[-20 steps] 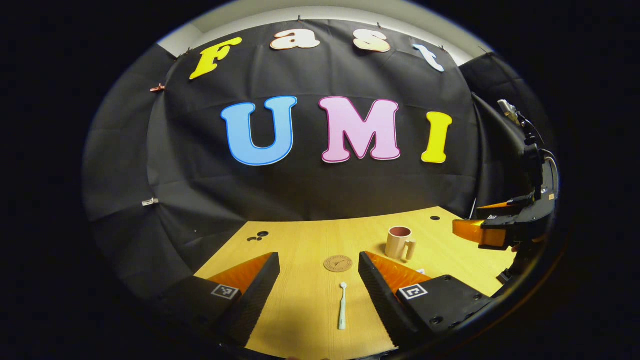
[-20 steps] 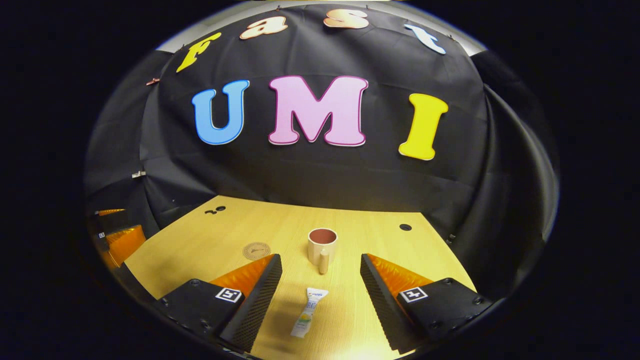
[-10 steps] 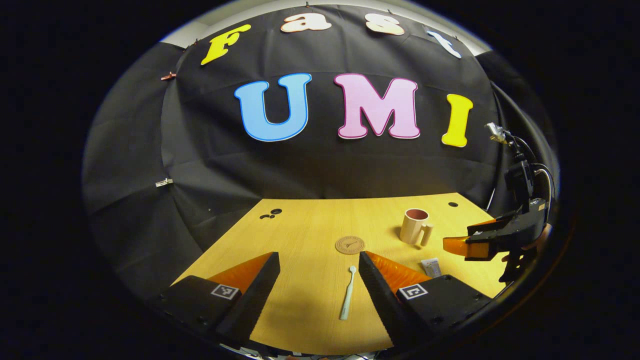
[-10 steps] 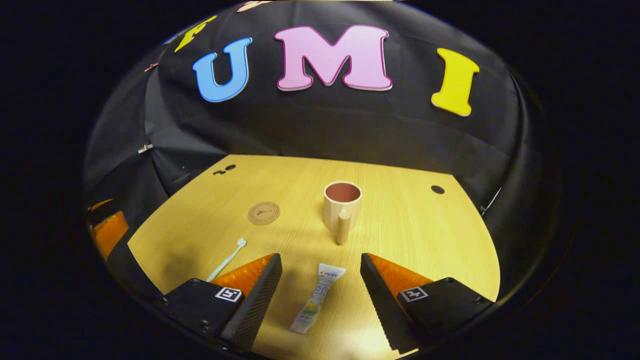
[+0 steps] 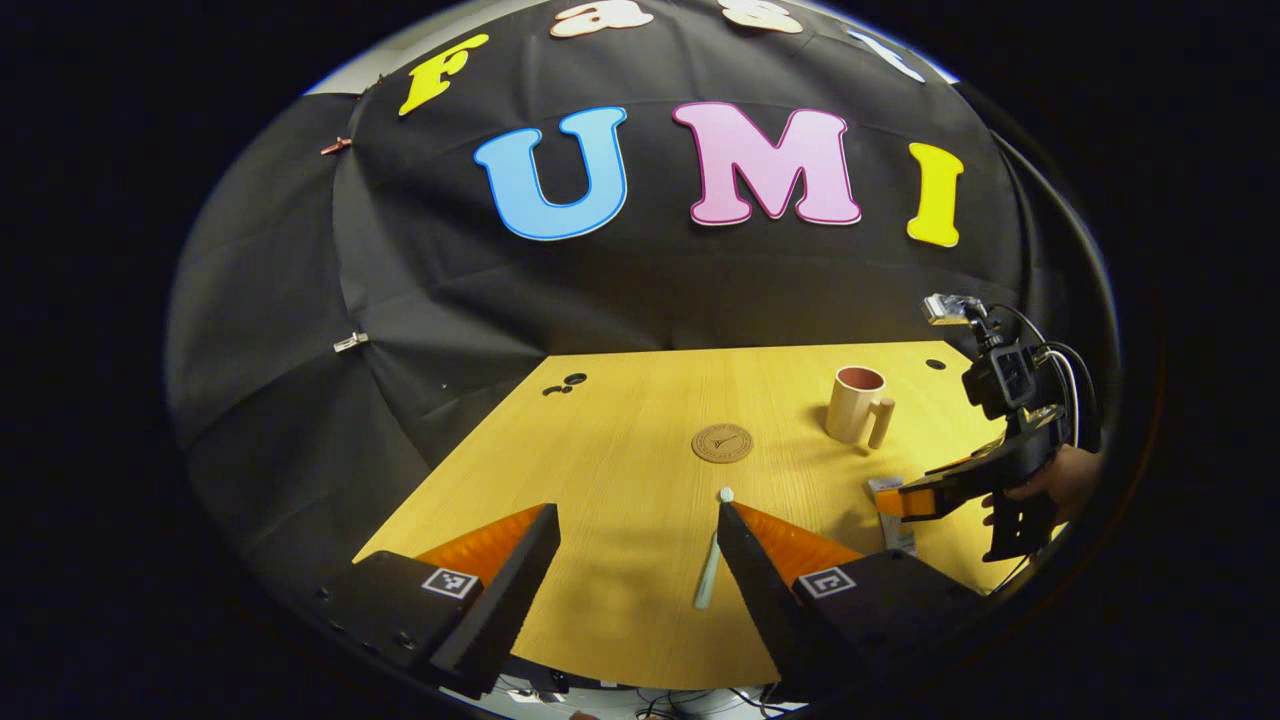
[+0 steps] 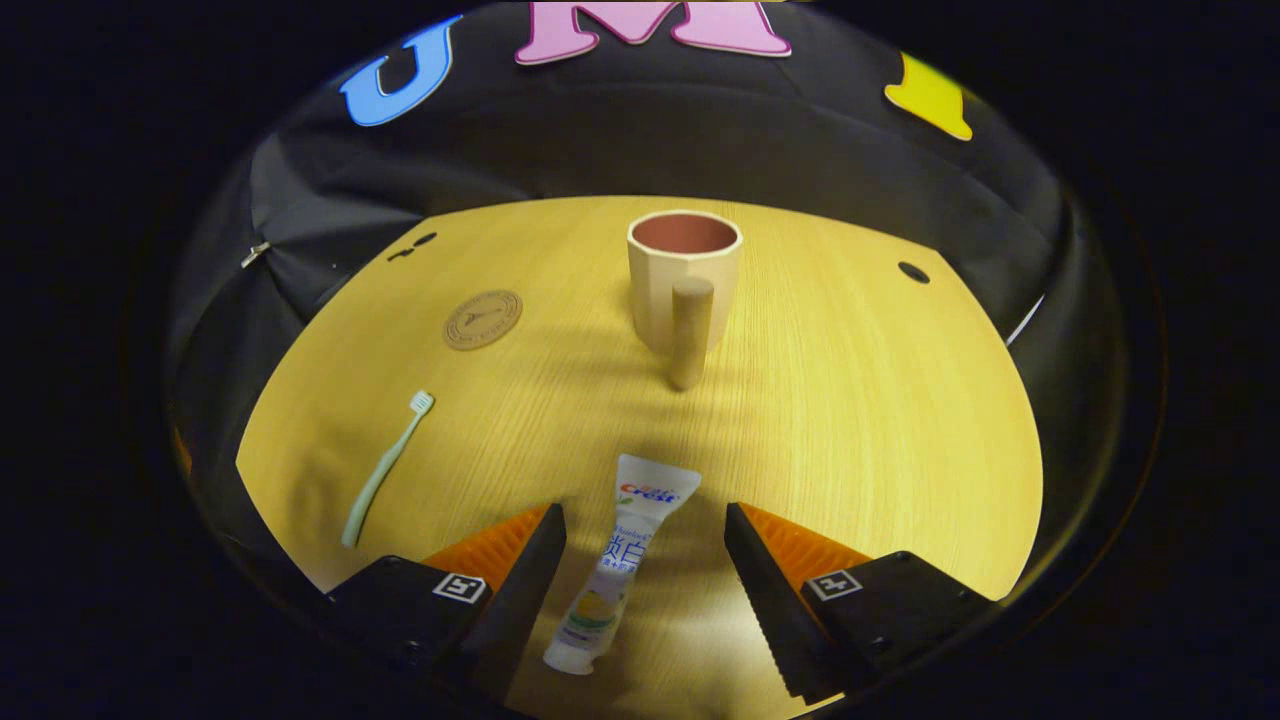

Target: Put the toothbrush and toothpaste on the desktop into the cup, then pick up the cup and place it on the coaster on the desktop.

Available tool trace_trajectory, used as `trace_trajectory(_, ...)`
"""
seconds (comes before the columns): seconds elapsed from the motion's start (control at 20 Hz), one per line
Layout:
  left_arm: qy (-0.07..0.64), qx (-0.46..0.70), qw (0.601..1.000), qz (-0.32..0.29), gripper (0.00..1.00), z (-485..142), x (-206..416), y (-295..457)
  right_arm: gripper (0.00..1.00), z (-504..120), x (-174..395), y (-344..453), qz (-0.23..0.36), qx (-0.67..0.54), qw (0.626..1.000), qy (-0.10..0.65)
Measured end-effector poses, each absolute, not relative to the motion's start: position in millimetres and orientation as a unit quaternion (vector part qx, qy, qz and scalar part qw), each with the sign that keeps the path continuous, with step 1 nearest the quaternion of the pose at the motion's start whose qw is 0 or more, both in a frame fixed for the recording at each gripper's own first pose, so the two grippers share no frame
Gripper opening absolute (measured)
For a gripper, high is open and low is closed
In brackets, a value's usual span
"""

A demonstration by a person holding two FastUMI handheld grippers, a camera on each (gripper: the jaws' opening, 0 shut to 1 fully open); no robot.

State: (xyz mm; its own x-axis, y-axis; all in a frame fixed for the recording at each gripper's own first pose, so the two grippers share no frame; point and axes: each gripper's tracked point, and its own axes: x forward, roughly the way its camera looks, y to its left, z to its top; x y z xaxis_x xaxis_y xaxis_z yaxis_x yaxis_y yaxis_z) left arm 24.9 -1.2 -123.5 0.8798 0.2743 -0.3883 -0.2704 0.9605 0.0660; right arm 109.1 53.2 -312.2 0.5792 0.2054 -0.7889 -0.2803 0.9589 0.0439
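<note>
Nothing of the task is finished yet, as far as I can judge: the toothbrush point(image 6: 383, 470) and the toothpaste point(image 6: 612, 562) both lie flat on the wooden desktop point(image 6: 850, 420), the cup point(image 6: 683, 280) stands upright with nothing in it, and the coaster point(image 6: 483, 319) is bare. In the right gripper view the right gripper point(image 6: 645, 560) has its jaws wide apart, one on each side of the toothpaste tube, and neither finger touches the tube; the tube lies lengthwise between them with its cap toward the camera. I think this hand is in the step of reaching for the toothpaste. In the left gripper view the left gripper point(image 5: 638, 560) is also open and holds nothing. The toothbrush point(image 5: 711, 560) lies just beside its right finger, with the head pointing toward the coaster point(image 5: 722, 442), so I judge this hand is lining up on the brush. The cup point(image 5: 858, 403) stands to the right of the coaster and apart from it, with its handle toward the near edge. So everything is left to do: two pick-ups, two drops into the cup, and then the move of the cup onto the coaster. By my count there is one toothbrush, one toothpaste tube, one cup, one coaster, and two grippers.
</note>
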Motion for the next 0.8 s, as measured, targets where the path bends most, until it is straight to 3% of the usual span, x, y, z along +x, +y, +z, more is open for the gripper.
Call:
trace_trajectory(0.45, 0.219, 0.016, 0.963, 0.156, 1.0, -132.5, 11.7, -1.7, 0.98, -337.5, 106.6, 53.4, 0.114, -0.052, 0.871, 0.476)
trace_trajectory(0.55, 0.222, 0.022, 0.963, 0.151, 1.0, -135.7, 11.4, -0.2, 0.91, -338.8, 108.2, 49.7, 0.101, -0.055, 0.872, 0.476)
trace_trajectory(0.6, 0.222, 0.024, 0.964, 0.148, 1.0, -136.8, 10.0, 0.4, 0.83, -338.8, 108.8, 49.6, 0.1, -0.055, 0.873, 0.475)
trace_trajectory(0.8, 0.22, 0.028, 0.965, 0.138, 1.0, -136.8, 9.1, 2.7, 0.72, -339.5, 107.4, 54.7, 0.095, -0.056, 0.872, 0.477)
